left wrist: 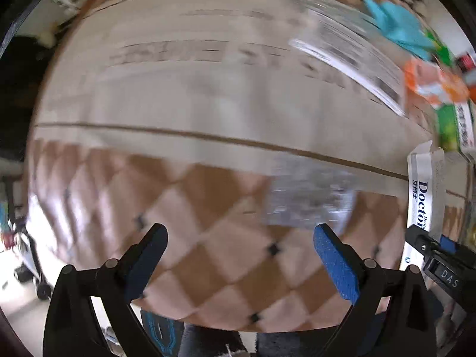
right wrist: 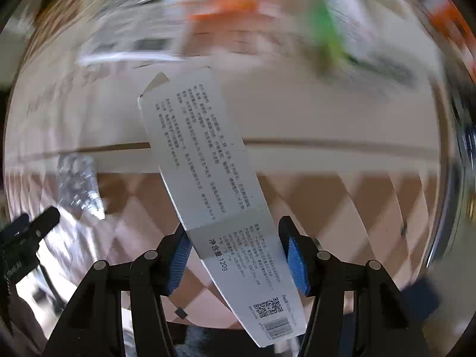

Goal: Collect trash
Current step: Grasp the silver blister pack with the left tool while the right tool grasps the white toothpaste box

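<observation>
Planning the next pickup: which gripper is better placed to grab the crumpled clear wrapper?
Left. Left gripper is open and empty, with the wrapper just ahead. Right gripper has the toothpaste box between its fingers.

Checkered tabletop (left wrist: pixel 226 255), flat cardboard sheet (left wrist: pixel 178 95), crumpled clear plastic (left wrist: pixel 309 199) on it

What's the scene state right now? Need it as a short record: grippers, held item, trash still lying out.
left gripper: open, empty, over the checkered cloth
right gripper: shut on the toothpaste box
box pose: slanted across the jaws, open flap end pointing away from the camera
surface: flat cardboard lying on the cloth
nearest loose trash: crumpled clear plastic, just ahead of the left gripper's right finger
other trash: orange packet, green box, blue item, all blurred
image quality: heavy motion blur in both views
</observation>
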`<state>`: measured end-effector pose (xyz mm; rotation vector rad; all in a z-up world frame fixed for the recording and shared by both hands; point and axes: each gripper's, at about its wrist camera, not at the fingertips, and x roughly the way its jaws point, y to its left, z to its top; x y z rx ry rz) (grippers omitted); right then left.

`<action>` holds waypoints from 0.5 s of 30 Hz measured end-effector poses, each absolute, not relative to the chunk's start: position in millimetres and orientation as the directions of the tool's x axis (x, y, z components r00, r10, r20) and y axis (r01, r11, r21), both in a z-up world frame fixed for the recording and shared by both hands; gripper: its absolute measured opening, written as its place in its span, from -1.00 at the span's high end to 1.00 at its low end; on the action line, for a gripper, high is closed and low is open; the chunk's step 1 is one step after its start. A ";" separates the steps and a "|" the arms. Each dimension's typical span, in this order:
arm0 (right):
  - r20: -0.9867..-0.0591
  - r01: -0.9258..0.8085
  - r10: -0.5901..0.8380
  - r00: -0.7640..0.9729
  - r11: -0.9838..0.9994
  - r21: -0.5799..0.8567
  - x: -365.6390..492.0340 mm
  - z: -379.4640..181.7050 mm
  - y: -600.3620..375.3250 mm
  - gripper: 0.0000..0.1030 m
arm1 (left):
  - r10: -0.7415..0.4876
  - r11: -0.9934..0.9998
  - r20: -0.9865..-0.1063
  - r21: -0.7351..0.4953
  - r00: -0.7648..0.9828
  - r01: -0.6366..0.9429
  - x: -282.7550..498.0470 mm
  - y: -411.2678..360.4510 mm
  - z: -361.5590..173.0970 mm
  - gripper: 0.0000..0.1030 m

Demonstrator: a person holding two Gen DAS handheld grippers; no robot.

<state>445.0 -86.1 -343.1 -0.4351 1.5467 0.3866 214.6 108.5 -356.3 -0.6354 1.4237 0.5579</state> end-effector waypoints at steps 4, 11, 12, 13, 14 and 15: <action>-0.999 -0.422 -0.033 0.019 0.906 -0.038 470.2 -342.7 -100.5 -0.16 | -0.051 0.773 -0.997 -0.072 0.051 -0.631 240.8 91.9 -367.0 -0.95; -0.997 -0.472 -0.069 0.017 0.879 -0.069 499.2 -349.8 -91.1 -0.30 | -0.042 0.820 -0.999 -0.033 -0.003 -0.572 279.0 63.7 -377.4 -0.93; -0.997 -0.474 -0.069 0.027 0.878 -0.073 501.4 -348.7 -89.9 -0.31 | -0.034 0.823 -0.999 -0.024 -0.007 -0.567 280.9 58.8 -380.3 -0.93; -0.997 -0.478 -0.066 0.035 0.875 -0.075 503.1 -347.7 -89.2 -0.31 | -0.030 0.824 -1.000 -0.021 -0.006 -0.566 282.2 57.1 -381.2 -0.93; -0.997 -0.485 -0.062 0.042 0.871 -0.075 503.2 -346.4 -87.3 -0.31 | -0.030 0.822 -1.000 -0.024 -0.001 -0.568 282.8 55.5 -381.4 -0.87; -0.998 -0.488 -0.052 0.048 0.870 -0.069 488.1 -347.2 -89.0 -0.26 | -0.033 0.820 -0.999 -0.035 0.013 -0.571 296.0 63.2 -385.9 -0.71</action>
